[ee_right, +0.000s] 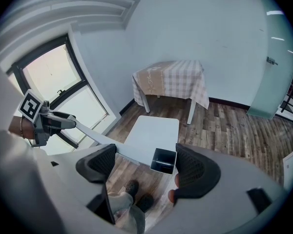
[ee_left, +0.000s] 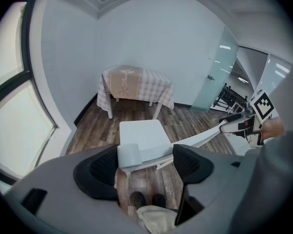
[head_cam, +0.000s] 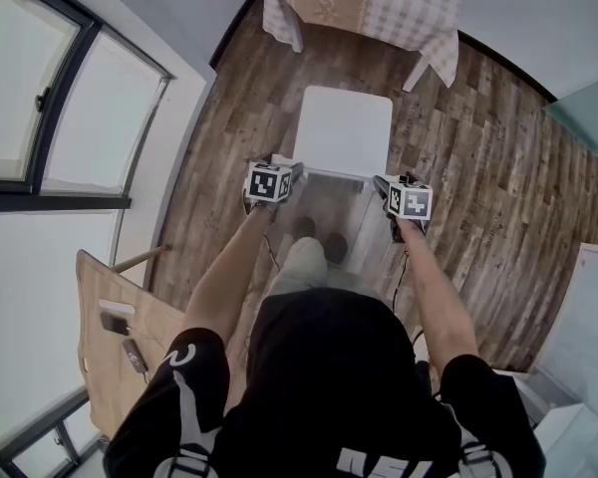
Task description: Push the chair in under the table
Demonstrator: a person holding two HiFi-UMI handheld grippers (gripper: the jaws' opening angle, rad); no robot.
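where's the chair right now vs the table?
Head view, centre: the white chair stands just short of the checked-cloth table at the top edge, not yet under it.

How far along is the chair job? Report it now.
Done: the left claw and right claw sit at the chair back's top corners. In hand: each straddles its corner, jaws open, not clamped. To do: the whole push; bare floor lies between chair and table, seat fully outside it.

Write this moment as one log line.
chair: short of table | left gripper: open around backrest end | right gripper: open around backrest end
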